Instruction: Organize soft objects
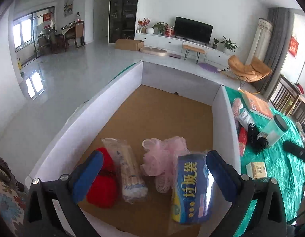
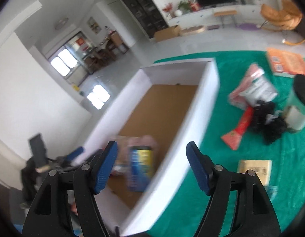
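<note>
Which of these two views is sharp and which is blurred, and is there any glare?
Left wrist view: sharp, with glare on the blue packet and window reflections on the floor. Right wrist view: motion-blurred across the white box and its contents, though the right gripper itself stays crisp.

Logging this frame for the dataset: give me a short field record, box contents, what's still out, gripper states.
container: white-walled cardboard box on green tablecloth
in box: red yarn ball; clear-wrapped cloth roll; pink mesh bath pouf; blue-yellow bag pack
still out: black fuzzy bundle; pink packaged item
left gripper: open, over box
right gripper: open, holding nothing
</note>
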